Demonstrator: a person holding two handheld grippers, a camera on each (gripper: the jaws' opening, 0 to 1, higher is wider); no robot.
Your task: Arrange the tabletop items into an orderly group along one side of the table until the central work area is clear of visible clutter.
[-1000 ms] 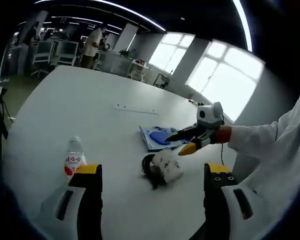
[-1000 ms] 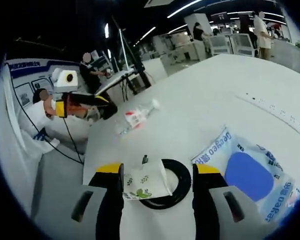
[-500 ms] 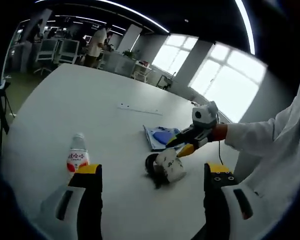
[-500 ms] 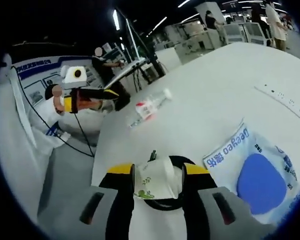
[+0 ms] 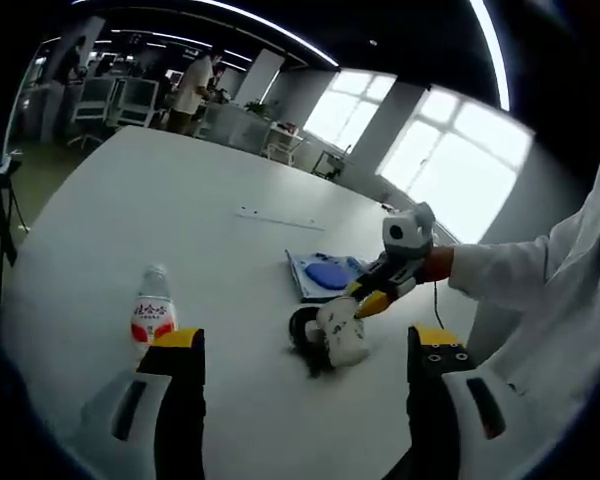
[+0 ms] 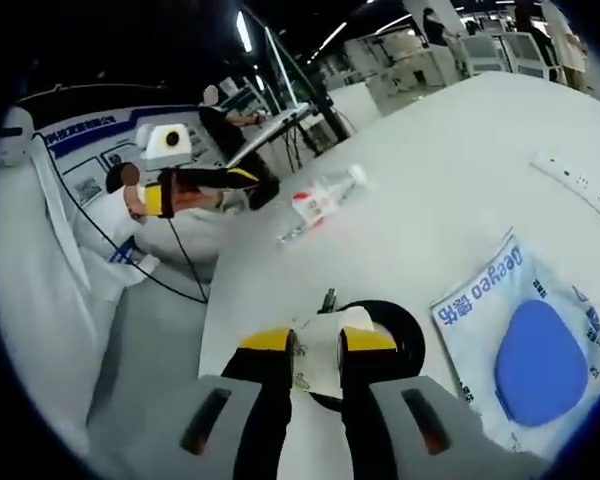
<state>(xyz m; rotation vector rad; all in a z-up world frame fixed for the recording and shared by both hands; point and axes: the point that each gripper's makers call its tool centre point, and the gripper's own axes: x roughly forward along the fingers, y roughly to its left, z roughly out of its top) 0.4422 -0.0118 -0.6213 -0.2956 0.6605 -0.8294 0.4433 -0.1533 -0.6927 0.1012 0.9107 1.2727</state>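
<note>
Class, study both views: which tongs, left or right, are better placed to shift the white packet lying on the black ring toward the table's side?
Right. The right tongs are already closed on the white packet over the black ring. The left tongs stand open, short of it, nearer the water bottle.

Bright windows (image 5: pixel 440 150), ceiling strip lights (image 5: pixel 280 30)

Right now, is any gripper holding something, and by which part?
The right gripper has its fingers closed on the near edge of the white paper packet lying over the black ring. The left gripper is open and holds nothing.
</note>
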